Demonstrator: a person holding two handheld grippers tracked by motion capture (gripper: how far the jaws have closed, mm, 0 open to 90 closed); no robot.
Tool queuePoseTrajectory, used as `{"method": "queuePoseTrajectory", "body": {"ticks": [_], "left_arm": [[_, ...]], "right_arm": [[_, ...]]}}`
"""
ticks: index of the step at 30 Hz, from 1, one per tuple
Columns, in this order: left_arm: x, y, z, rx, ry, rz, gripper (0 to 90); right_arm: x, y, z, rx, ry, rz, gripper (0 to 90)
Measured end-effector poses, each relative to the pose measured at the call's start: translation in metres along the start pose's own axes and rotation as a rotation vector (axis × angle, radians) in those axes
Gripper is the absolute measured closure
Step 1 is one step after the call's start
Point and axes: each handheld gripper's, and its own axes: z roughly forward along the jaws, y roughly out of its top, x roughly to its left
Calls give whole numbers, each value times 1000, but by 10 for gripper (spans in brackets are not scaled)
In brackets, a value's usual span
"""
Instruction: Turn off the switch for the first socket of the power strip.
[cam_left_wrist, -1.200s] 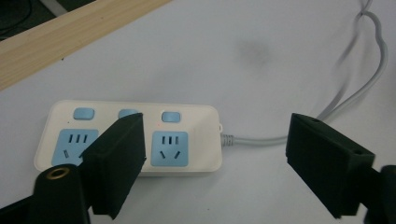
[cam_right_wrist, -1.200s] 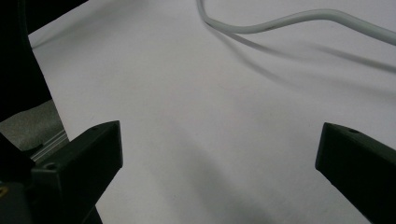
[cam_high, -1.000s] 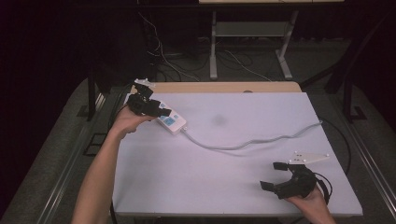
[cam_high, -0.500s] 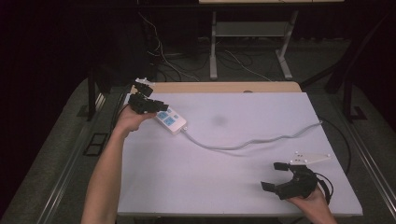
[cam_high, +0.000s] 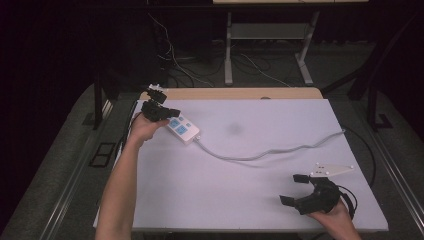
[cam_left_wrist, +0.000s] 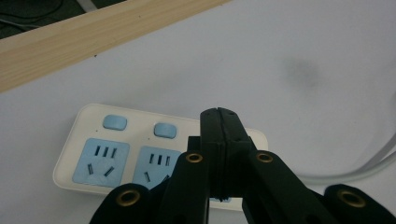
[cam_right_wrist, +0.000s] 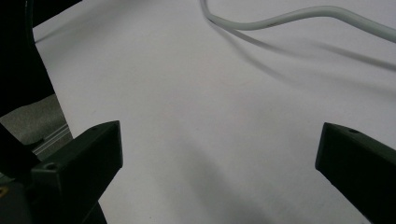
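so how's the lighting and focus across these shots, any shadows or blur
High view: bright white table, dark surroundings, a faint grey smudge mid-table. Left gripper view: power strip sharp, the shut tongs up close a bit soft. Right gripper view: cable casts a soft shadow, near tongs blurred and dark.

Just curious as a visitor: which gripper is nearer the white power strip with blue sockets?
The left gripper, shut, hovers right over the white power strip. The right gripper sits far across the table.

At the upper left of the high view, the left gripper (cam_high: 170, 113) has been lowered slightly over the power strip (cam_high: 183, 128), and its jaws have just been closed together, nothing between them.
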Motion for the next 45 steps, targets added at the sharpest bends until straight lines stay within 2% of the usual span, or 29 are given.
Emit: {"method": "queuePoseTrajectory", "body": {"ticks": [12,23,45], "left_arm": [[7,-3,13,-3,13,-45,892],[12,-7,22,-28,-7,-98,892],[8,-16,45,6,-20,-108,892]], "right_arm": [[-1,0,-1,-2,0,0,4],[-1,-1,-2,-5,-1,2,4],[0,-2,-1,7,1,-4,4]]}}
